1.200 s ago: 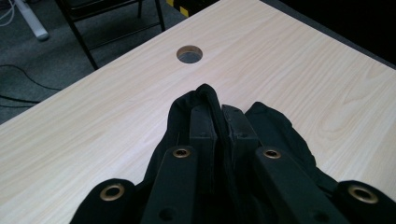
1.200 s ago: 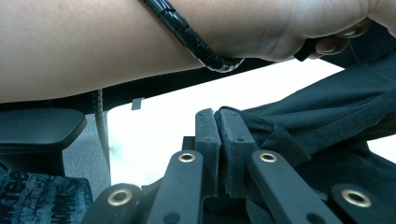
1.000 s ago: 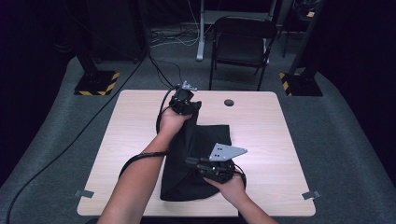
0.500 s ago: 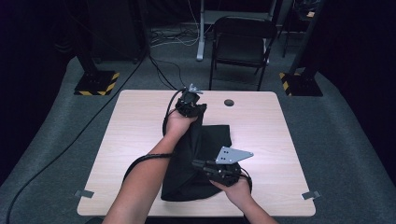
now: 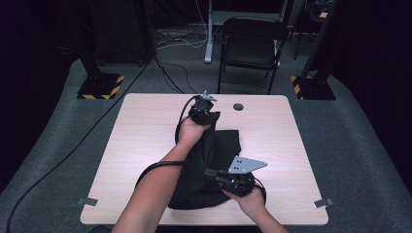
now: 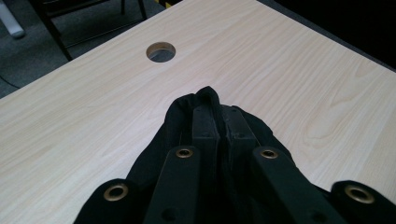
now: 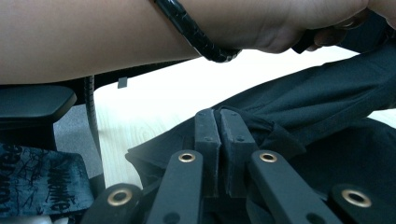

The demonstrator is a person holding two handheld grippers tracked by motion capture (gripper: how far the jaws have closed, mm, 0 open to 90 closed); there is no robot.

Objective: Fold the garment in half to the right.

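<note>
Black fabric garment (image 5: 214, 165) on light wooden worktop (image 5: 145, 141), partly hidden under forearms, long axis near-to-far. Left gripper (image 6: 217, 114) fingers clamped on far end, right gripper (image 7: 219, 126) fingers on a near fold.

Dim dark room, lit tabletop, soft focus

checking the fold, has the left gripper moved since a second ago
Yes. The left gripper, shut on the black cloth, has shifted rightward, nearer the table's round hole.

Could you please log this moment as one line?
left tool: shut on black cloth garment | right tool: shut on garment | light wooden table
</note>
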